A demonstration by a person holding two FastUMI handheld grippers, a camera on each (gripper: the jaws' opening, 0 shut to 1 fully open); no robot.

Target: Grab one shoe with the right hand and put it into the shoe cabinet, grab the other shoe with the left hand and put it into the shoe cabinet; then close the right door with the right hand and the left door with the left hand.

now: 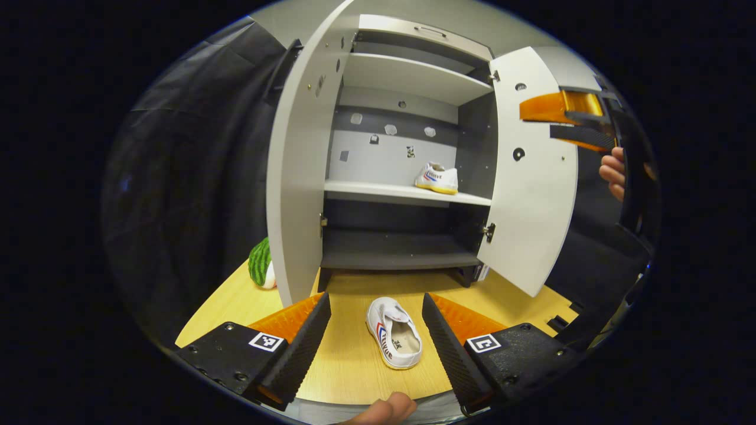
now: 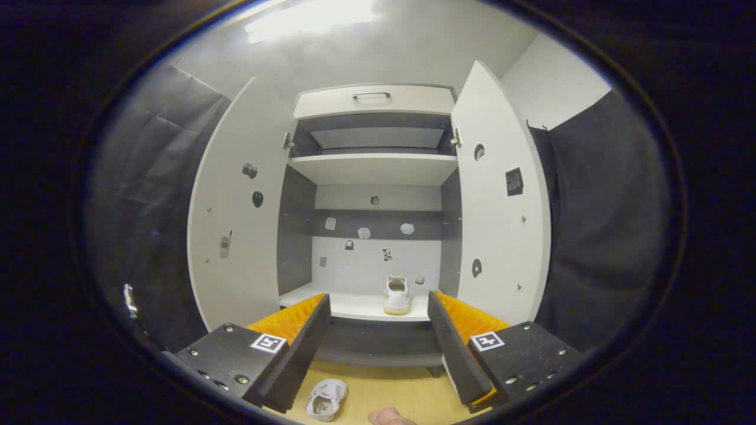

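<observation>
One white shoe with red-blue side stripe and yellow sole rests on shoe cabinet middle shelf, toward right end. Second shoe (same pattern) lies on wooden floor before cabinet front edge. Both doors, left door and right door, stand open. Watermelon beside cabinet's left side. Left gripper low over floor, jaws wide, holding nothing, floor shoe between fingers. Right gripper faces shelf, jaws wide, holding nothing.
</observation>
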